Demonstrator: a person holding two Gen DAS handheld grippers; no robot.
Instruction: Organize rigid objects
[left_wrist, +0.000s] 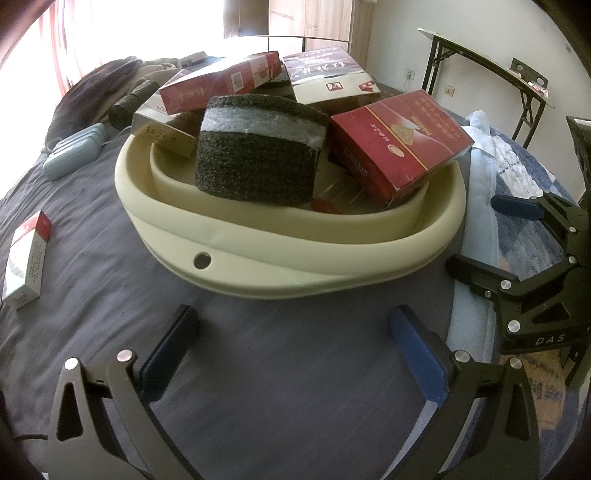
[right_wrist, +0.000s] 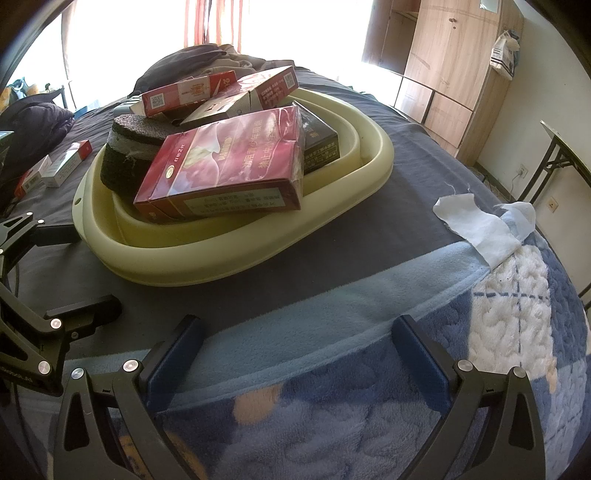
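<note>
While claws (left_wrist: 293, 325) gape, tissue (right_wrist: 476, 225) right-view only

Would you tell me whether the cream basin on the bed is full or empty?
Full: the basin is heaped above its rim with the red carton and foam block.

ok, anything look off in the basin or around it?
Yes. The cream basin is overfilled: the red carton tilts over its rim. Two small boxes lie outside on the bed.
</note>
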